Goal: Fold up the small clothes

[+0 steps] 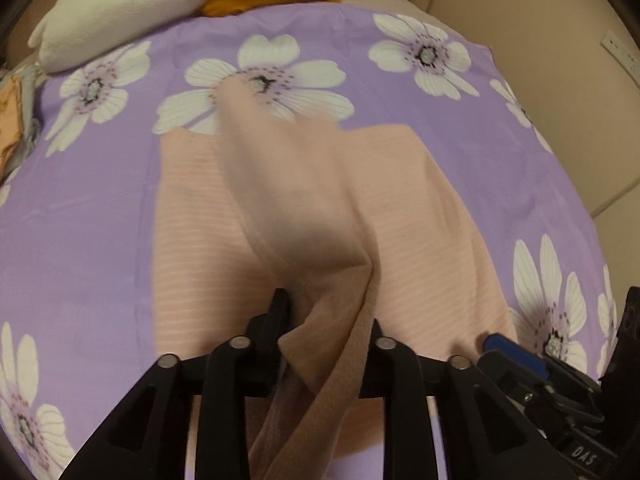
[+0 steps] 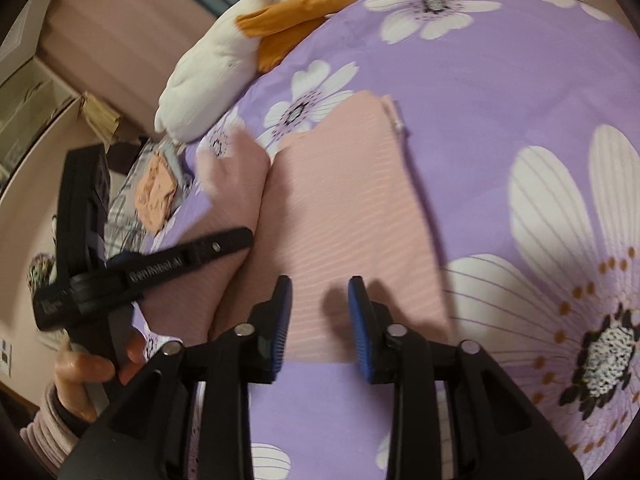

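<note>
Pink garment [image 2: 352, 208] flat on floral bedsheet [image 2: 500, 100], centre. Left tongs [image 1: 326, 320] part-open, garment fold draped between, grip unclear. Right tongs [image 2: 320, 312] narrowly open, empty, at garment's 6 o'clock edge.

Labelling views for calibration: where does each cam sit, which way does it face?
Left wrist: on the left gripper, facing down at the pink garment bunched between its jaws; right gripper's tip at the frame's right edge.
Right wrist: on the right gripper, jaws open above the garment; left hand visible.
Shared: garment, floral sheet, white plush toy.
</note>
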The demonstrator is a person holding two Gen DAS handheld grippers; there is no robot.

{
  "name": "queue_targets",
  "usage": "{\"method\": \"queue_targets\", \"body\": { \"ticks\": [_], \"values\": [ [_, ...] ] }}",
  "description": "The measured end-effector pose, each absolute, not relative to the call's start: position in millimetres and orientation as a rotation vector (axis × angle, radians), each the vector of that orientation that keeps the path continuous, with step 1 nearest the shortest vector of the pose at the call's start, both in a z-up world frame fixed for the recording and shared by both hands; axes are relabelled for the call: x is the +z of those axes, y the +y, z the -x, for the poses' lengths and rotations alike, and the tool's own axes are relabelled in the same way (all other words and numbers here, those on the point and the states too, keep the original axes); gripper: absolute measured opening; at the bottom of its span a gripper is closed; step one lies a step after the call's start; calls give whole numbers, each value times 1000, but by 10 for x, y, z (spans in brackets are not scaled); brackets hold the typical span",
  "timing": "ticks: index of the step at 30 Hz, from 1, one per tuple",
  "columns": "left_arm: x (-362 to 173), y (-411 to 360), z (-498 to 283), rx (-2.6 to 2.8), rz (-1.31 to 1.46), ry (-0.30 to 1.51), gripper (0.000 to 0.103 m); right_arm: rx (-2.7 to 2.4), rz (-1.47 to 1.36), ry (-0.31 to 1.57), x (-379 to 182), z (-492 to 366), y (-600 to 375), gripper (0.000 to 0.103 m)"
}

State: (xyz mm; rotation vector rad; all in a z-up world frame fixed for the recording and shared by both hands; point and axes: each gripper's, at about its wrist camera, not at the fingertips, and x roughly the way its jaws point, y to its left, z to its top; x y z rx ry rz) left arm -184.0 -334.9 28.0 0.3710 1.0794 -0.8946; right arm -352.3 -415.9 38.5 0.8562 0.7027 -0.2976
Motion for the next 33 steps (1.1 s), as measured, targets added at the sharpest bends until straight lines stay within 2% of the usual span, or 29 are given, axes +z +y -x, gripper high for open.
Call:
{"method": "queue_targets", "body": {
  "ticks": [2,3,11,13,20,22,24,25,31,33],
  "values": [
    [283,-3357,1878,-961,-342,1107,56,-305,-867,694,379,3563,-4198,35],
    [303,-3355,1899,-986,-332,1107,57,-308,-872,690,373,3582,-4222,37],
    [534,-2876,1890,-1035,-240,1057,57,-250,-902,683,402,3453,-4229,48],
    [518,-2725,1839,-1000,-240,1046,57,-219,-893,696,419,3314,-4228,53],
    [270,-2313,1646,-911,-230,1096,57,-203,-860,762,362,2824,-4305,60],
    [230,-2267,1613,-902,-214,1108,59,-224,-845,786,313,2680,-4351,61],
    [217,-2241,1586,-896,-201,1109,73,-237,-836,808,271,2539,-4392,61],
    [217,-2234,1583,-893,-197,1105,74,-235,-831,813,265,2491,-4410,61],
    [186,-2211,1551,-919,-174,1103,74,-230,-779,851,241,2271,-4407,60],
    [171,-2202,1547,-926,-173,1106,75,-247,-737,862,250,2217,-4377,57]
  ]
}}
